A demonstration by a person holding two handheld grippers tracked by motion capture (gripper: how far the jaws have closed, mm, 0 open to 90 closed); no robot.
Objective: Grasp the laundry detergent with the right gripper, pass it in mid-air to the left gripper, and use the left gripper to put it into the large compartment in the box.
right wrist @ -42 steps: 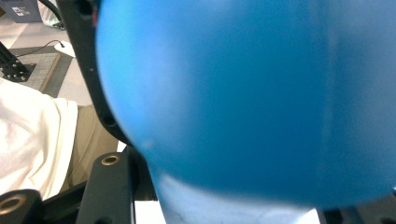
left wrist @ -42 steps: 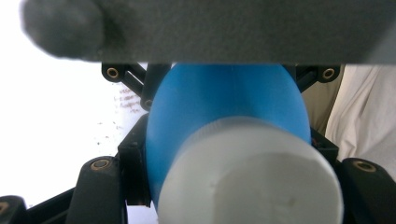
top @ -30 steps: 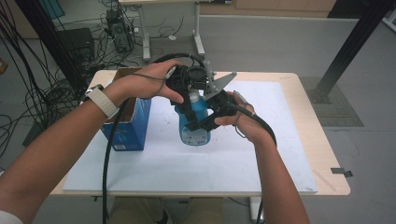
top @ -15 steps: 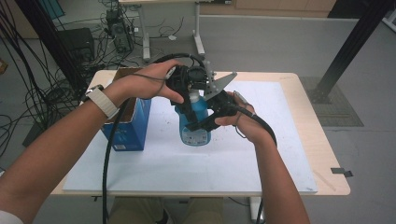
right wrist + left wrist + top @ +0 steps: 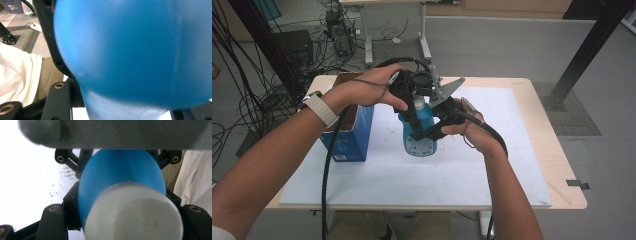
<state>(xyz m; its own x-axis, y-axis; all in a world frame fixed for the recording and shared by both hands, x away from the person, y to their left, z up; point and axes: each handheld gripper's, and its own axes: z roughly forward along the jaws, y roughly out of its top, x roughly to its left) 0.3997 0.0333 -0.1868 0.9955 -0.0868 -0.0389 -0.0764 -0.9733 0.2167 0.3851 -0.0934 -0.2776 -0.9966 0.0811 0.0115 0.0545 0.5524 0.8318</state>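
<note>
Blue bottle (image 5: 421, 134) stands on the white mat (image 5: 412, 175), my right gripper (image 5: 438, 131) clamping its body steady so my left gripper (image 5: 412, 107), closed near its white cap (image 5: 132, 212), can work it.

Black claws, trailing cables, pale wristwatch (image 5: 318, 108).

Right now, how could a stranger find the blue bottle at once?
Look at the white sheet covering the table. Near its middle stands the blue bottle, right of a blue box. Unlike the box, it has a white cap and both grippers clamp it.

Nothing has changed: both hand-held grippers stay clamped on the blue bottle (image 5: 419, 131).
</note>
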